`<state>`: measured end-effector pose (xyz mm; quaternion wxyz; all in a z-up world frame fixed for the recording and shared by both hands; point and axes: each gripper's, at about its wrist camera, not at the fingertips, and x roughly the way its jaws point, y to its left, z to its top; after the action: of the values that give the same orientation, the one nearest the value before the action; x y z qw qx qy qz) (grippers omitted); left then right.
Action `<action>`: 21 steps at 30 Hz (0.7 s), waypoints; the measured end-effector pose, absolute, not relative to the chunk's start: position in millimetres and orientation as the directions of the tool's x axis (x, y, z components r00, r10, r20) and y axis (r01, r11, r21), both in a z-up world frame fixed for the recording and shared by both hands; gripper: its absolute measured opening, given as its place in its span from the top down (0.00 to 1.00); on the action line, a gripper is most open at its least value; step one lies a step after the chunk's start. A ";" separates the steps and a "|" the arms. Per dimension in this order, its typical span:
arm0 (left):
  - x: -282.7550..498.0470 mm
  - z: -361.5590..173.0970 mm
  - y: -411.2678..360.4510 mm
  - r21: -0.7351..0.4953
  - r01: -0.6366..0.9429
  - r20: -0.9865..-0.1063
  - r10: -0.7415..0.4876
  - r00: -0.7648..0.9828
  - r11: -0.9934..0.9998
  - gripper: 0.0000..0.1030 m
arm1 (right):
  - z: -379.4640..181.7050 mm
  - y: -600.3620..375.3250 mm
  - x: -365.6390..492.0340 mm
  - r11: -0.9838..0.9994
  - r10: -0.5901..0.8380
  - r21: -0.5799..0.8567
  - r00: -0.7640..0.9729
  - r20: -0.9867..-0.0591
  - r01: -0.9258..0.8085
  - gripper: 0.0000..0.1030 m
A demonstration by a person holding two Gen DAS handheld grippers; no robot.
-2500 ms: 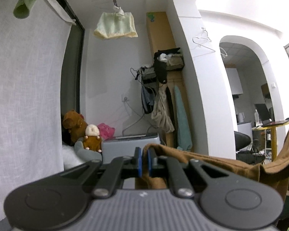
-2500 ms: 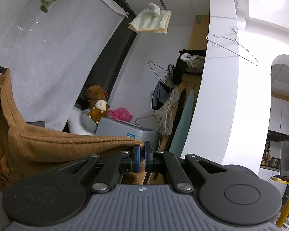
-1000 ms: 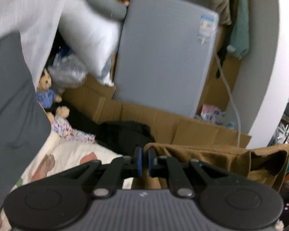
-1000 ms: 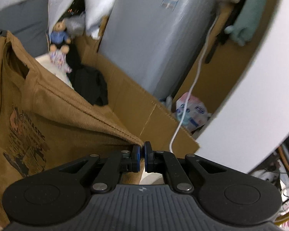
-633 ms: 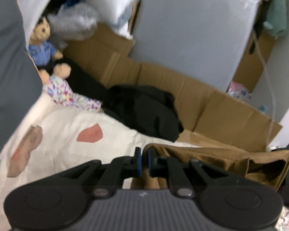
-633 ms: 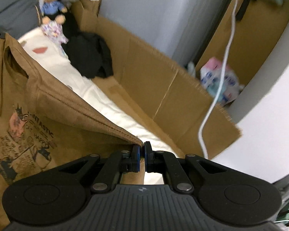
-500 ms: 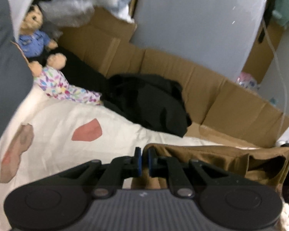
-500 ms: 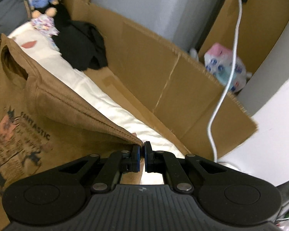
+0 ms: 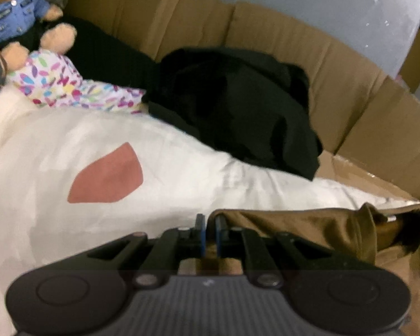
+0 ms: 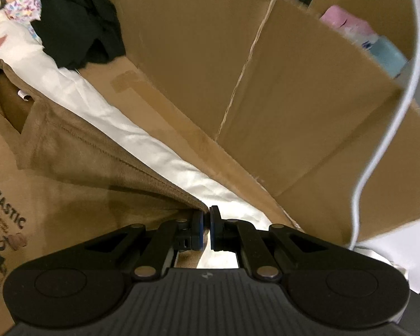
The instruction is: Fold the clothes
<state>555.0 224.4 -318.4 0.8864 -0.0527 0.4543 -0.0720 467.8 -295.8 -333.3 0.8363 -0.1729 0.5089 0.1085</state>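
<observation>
Lowered since a moment ago, both grippers and the brown T-shirt (image 10: 78,168) between them, from up by the grey appliance to just over the white bedsheet (image 9: 168,173). Left gripper (image 9: 208,233) pinched tight on one corner of the T-shirt (image 9: 308,226), blue pads nearly together with brown cloth between them; right gripper (image 10: 205,231) likewise clamped on the opposite corner at its hemmed edge. Stretched between the two grips, the T-shirt, printed side up with dark lettering showing at the left of the right wrist view, hanging close above the bedsheet; whether touching it cannot be told. Farther along the bedsheet, a black garment (image 9: 238,106) heaped at its far edge, against the cardboard wall (image 10: 280,98). Left of the black garment, a stuffed bear (image 9: 22,19) in a blue top and flowered trousers. Beyond the cardboard, a white cable (image 10: 383,140) trailing down, and a pink and blue packet (image 10: 361,33).
</observation>
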 end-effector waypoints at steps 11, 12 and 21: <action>581.4 -330.0 235.4 -0.122 0.017 -0.792 -0.108 0.601 0.992 1.00 | -365.2 -296.2 511.5 0.918 -0.037 -0.191 0.405 -0.913 -0.348 0.96; 580.5 -327.9 239.9 -0.092 -0.014 -0.786 -0.064 0.615 0.996 1.00 | -367.2 -295.6 514.3 0.918 -0.036 -0.190 0.405 -0.914 -0.347 0.96; 578.1 -323.2 260.6 -0.166 -0.010 -0.804 -0.130 0.580 0.986 0.91 | -374.6 -290.9 517.3 0.927 -0.053 -0.189 0.387 -0.921 -0.322 0.93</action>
<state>578.1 260.6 -323.2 0.8856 -0.0762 0.4569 -0.0339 517.3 -290.9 -374.6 0.8149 -0.1715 0.5474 0.0826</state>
